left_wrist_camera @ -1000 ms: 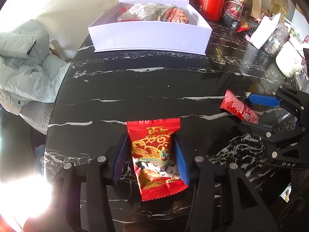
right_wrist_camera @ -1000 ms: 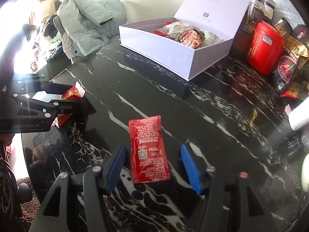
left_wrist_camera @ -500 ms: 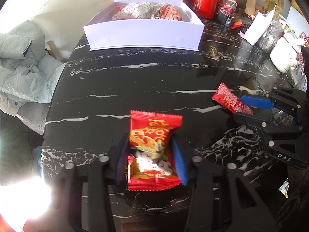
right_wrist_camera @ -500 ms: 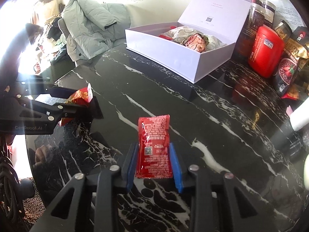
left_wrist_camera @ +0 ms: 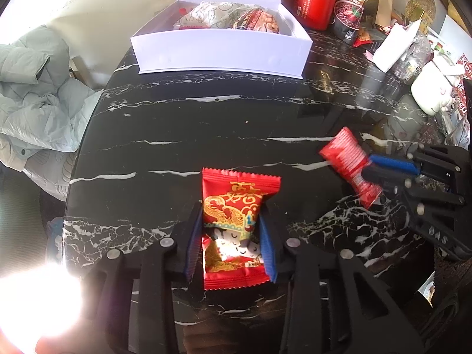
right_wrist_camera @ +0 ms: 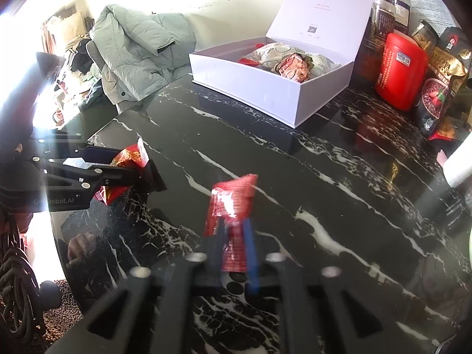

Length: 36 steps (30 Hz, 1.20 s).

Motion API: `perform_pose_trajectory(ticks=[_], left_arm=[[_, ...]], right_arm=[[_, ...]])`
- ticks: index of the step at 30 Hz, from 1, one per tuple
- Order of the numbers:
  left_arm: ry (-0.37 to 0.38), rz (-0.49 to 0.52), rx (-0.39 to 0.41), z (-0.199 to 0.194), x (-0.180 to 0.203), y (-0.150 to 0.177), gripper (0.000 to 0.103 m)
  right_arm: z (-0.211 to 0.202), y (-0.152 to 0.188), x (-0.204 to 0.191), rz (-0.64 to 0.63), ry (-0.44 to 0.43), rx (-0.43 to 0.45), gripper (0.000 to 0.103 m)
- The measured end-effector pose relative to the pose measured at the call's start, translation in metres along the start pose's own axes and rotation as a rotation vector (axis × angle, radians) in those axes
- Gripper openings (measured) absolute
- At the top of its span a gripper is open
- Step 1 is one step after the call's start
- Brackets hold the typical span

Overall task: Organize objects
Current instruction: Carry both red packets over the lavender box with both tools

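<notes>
The left gripper [left_wrist_camera: 231, 240] has its jaws closing on a red candy packet [left_wrist_camera: 236, 230], the blue pads pressing its two long sides. The packet is glossy red with gold ornament, a gold character near the top and cartoon faces lower down; both ends are crimped and serrated. It sits over the near part of the black marble desk [left_wrist_camera: 206, 124], its wrapper bulging slightly between the pads.

The right gripper [right_wrist_camera: 234, 246] has its jaws fully closed on a red sauce sachet [right_wrist_camera: 233, 206]. The sachet is flat, narrow and red with white print, creased and shining where it bends; its upper end stands free above the pads and tilts left.

At the far edge of the desk stands an open white box [right_wrist_camera: 265, 94], lid raised, with wrapped snacks inside. A red canister [right_wrist_camera: 402, 72] stands just right of the box.
</notes>
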<state>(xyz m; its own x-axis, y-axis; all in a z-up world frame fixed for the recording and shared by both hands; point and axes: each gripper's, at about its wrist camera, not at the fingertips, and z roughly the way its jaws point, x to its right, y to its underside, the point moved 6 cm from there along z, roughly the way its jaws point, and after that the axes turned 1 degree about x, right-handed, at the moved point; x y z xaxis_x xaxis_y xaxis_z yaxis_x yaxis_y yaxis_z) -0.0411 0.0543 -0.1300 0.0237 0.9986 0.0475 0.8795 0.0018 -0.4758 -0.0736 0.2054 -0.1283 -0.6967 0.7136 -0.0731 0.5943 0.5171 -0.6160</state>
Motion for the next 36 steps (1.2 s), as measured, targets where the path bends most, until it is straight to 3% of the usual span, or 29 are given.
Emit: perform_pose_trajectory(ticks=[18,36], left_arm=[[0.040,0.040,0.043,-0.016,0.016,-0.006,0.029],[0.045,0.067,0.115,-0.034,0.018,-0.051,0.029]], right_arm=[[-0.022,0.001,0.001,0.012,0.012,0.032,0.007],[-0.048,-0.047,0.007,-0.048,0.029,0.108,0.007]])
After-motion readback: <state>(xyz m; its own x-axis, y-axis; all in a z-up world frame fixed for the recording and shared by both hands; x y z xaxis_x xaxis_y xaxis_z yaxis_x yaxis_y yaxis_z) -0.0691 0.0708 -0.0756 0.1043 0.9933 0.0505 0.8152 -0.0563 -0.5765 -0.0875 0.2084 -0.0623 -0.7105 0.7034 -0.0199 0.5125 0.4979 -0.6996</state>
